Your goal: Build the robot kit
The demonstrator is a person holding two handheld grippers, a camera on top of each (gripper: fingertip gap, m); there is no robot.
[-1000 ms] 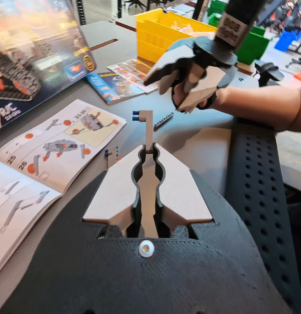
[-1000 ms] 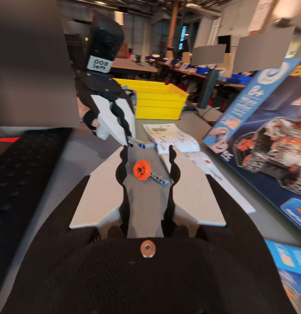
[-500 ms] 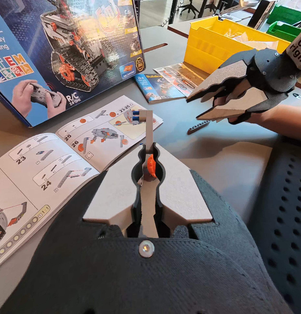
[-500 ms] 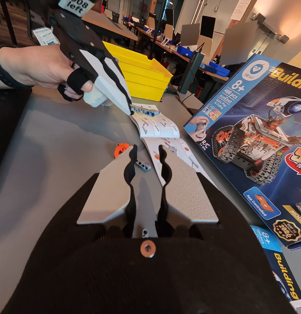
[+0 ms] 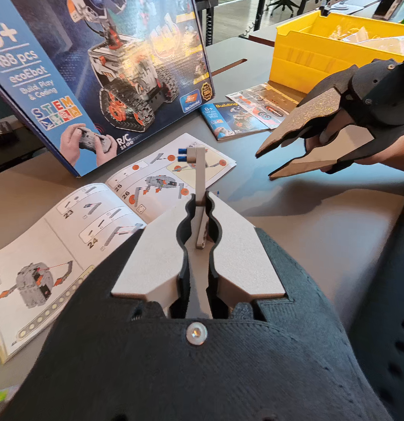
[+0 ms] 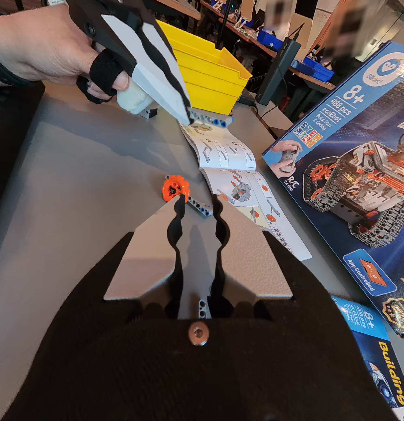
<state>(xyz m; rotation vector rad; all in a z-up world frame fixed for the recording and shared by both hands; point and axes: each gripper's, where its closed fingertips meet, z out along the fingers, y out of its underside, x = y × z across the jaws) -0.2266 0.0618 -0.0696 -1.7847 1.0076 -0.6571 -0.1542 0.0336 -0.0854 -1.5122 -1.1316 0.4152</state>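
Observation:
My left gripper is shut on a grey beam that stands upright, with two blue pins at its top end. It hangs over the open instruction booklet. In the right wrist view the left gripper holds that beam above the table. My right gripper is open and empty, low over the table. An orange gear joined to a short grey beam lies just beyond its fingertips. The right gripper also shows open in the left wrist view.
A big blue toy box stands behind the booklet. A yellow bin sits at the far side, with small leaflets before it. A black perforated mat borders the table. A loose grey beam lies under my right gripper. My hands' fingertips stand some 9 centimetres from each other.
The left gripper swung toward the box and booklet, still holding the beam. The right gripper's fingers narrowed, and the orange gear now lies by its left fingertip.

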